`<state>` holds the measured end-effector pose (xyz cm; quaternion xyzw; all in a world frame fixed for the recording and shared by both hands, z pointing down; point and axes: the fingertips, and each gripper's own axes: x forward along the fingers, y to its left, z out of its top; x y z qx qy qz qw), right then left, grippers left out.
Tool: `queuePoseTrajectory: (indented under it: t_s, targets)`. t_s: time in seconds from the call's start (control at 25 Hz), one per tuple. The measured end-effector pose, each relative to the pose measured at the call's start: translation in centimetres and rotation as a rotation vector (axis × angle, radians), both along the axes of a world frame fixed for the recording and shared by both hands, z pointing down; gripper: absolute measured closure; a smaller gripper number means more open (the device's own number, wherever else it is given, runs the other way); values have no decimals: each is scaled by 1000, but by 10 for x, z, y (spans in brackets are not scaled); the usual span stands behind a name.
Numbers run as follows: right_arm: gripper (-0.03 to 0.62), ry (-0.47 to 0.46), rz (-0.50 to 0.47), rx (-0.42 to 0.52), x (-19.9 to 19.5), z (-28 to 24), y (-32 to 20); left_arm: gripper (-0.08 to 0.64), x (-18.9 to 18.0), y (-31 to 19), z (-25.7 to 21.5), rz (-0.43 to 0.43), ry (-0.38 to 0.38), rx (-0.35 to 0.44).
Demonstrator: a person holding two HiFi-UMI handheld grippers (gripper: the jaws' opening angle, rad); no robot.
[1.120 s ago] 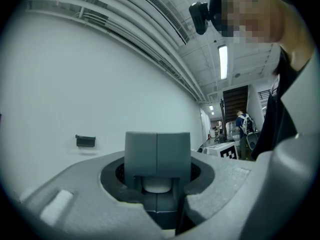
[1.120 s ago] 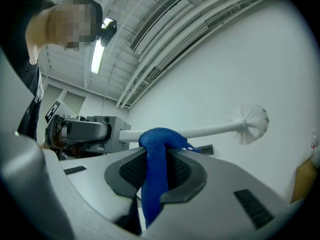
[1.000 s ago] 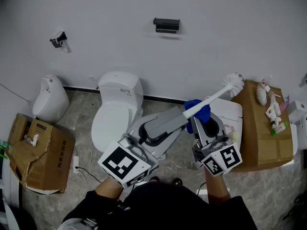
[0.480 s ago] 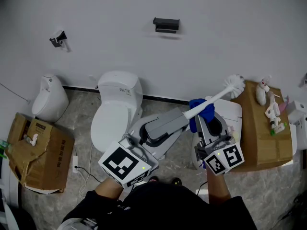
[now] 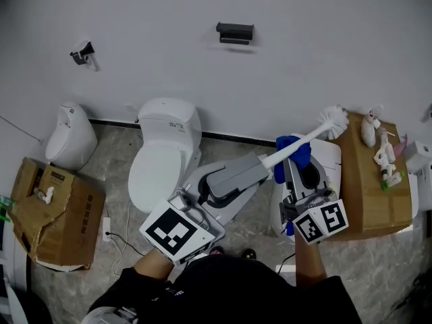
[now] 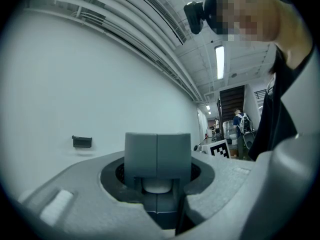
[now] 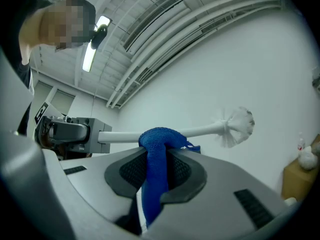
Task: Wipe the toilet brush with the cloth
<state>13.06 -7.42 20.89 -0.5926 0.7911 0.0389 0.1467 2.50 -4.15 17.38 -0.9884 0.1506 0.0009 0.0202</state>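
Your left gripper (image 5: 260, 166) has its jaws pinching the toilet brush (image 5: 310, 135) handle, right gripper (image 5: 297, 165) jaws pinching the cloth (image 5: 287, 144) looped over it; the open cardboard box (image 5: 67, 229) holds something white.

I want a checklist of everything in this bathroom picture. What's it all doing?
Surface: grey stone floor, no table seen.
Job's things: toilet brush held in the air; blue cloth wrapped over its handle.
Clutter: left cardboard box; right cardboard box with small items on top.
Grippers: left gripper shut on the toilet brush; right gripper shut on the cloth.
Cables: power strip with its cable on the floor.
Surroundings: white toilet, white wall.
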Motion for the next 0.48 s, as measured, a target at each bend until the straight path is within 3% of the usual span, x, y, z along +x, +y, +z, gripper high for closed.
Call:
queuePoseTrajectory:
  t_s: [0.48]
  targets:
    - [518,-2,40,4,15,-4,-3,402,0,1,-3,8,-7,48]
